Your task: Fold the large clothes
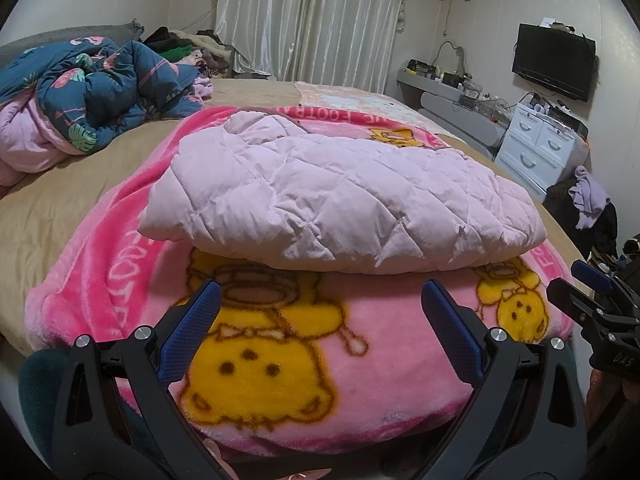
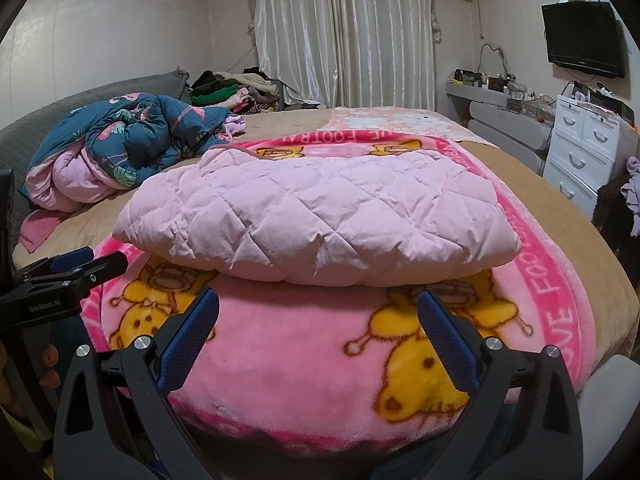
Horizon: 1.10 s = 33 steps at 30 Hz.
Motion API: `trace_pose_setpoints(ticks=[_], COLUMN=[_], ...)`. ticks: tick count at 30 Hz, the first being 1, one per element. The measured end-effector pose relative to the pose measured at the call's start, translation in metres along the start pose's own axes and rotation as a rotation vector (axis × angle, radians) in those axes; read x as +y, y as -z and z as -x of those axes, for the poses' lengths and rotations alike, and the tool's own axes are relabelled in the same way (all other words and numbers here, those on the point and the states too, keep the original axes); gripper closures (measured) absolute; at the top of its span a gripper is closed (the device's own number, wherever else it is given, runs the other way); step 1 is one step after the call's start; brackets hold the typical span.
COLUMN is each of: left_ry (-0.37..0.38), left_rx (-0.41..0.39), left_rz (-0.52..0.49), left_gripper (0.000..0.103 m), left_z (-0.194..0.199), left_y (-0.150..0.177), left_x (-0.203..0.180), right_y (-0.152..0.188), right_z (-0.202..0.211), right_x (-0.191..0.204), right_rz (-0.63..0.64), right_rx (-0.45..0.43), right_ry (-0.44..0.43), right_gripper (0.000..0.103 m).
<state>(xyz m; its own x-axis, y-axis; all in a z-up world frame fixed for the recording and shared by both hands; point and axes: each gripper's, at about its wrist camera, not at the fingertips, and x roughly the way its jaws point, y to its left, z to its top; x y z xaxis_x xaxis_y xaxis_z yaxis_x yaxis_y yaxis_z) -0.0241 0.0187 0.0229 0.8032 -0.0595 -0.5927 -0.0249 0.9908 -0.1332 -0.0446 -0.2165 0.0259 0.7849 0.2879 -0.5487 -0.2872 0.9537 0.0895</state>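
- Pink and puffy, the quilted coat (image 1: 340, 200) lies folded into a thick bundle, with no sleeves sticking out.
- It sits on top of the pink bear blanket (image 1: 280, 344), in the middle of the bed (image 1: 60, 200).
- The fold looks done to me, or very nearly. The edges are tucked under and the top is mostly smooth.
- The left gripper (image 1: 320, 328) is just in front of the coat, not touching it. Its blue fingers (image 1: 192, 332) are spread wide and hold nothing.
- The right gripper (image 2: 318, 328) is also close to the coat's near edge, wide apart and empty.
- Farther back on the bed lies a blue flamingo quilt (image 1: 100, 88), all bunched up.
- Behind that is a pile of clothes (image 2: 236, 88) near the curtain (image 2: 344, 32).
- I think those may be what is left to fold, but I cannot be sure.
- A white dresser (image 2: 580, 152) and a TV (image 2: 584, 36) are off to the side.
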Motion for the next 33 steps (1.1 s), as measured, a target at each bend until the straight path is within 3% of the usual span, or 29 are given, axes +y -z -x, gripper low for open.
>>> trace_pose_setpoints(ticks=[33], left_ry=[0.018], left_rx=[-0.009], left_rz=[-0.012], left_gripper=[0.009], left_z=[0.0027], left_y=[-0.0023], left_x=[0.0058], right_y=[-0.001], right_z=[-0.0002], right_x=[0.0021], right_rz=[0.029], right_rx=[-0.01], right_ry=[0.024], right_gripper=[0.004])
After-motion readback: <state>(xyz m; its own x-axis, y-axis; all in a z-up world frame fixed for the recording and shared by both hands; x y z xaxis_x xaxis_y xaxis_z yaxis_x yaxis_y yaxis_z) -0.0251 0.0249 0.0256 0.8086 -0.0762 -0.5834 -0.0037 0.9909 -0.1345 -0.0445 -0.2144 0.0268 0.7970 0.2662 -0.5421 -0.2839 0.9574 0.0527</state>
